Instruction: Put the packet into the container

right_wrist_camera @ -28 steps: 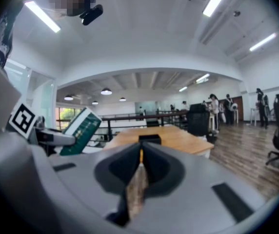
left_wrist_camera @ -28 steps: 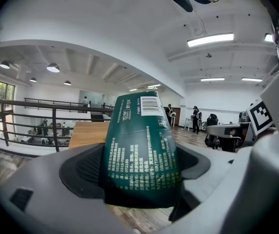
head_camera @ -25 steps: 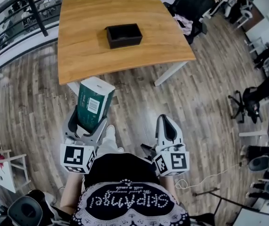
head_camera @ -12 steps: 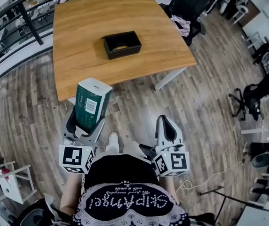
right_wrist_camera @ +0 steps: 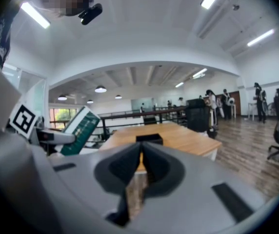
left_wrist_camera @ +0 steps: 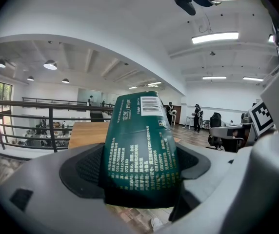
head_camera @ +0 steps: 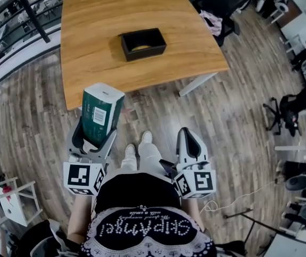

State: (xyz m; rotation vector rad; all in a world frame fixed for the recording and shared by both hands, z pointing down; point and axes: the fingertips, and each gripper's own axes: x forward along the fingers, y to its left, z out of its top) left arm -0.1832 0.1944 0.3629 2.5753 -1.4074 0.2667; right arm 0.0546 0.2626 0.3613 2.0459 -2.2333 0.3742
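Note:
A dark green packet [head_camera: 100, 113] with a white top stands up between the jaws of my left gripper [head_camera: 92, 138], which is shut on its lower part. In the left gripper view the packet [left_wrist_camera: 142, 150] fills the middle, barcode at its top. A black open container [head_camera: 143, 43] sits on the wooden table [head_camera: 89, 58], well ahead of both grippers. My right gripper [head_camera: 190, 149] is shut and holds nothing; its jaws meet in a thin line in its own view [right_wrist_camera: 141, 165], with the container [right_wrist_camera: 149, 139] far beyond.
The table stands on a wood-plank floor [head_camera: 228, 116]. A black railing [head_camera: 14, 20] runs at the upper left. Office chairs [head_camera: 289, 108] stand at the right, a dark chair [head_camera: 217, 4] behind the table. A person's shoes [head_camera: 139, 146] show between the grippers.
The view has shifted as the person steps on the floor; the table sits slightly nearer. The packet stays held in the left gripper, now a little further left.

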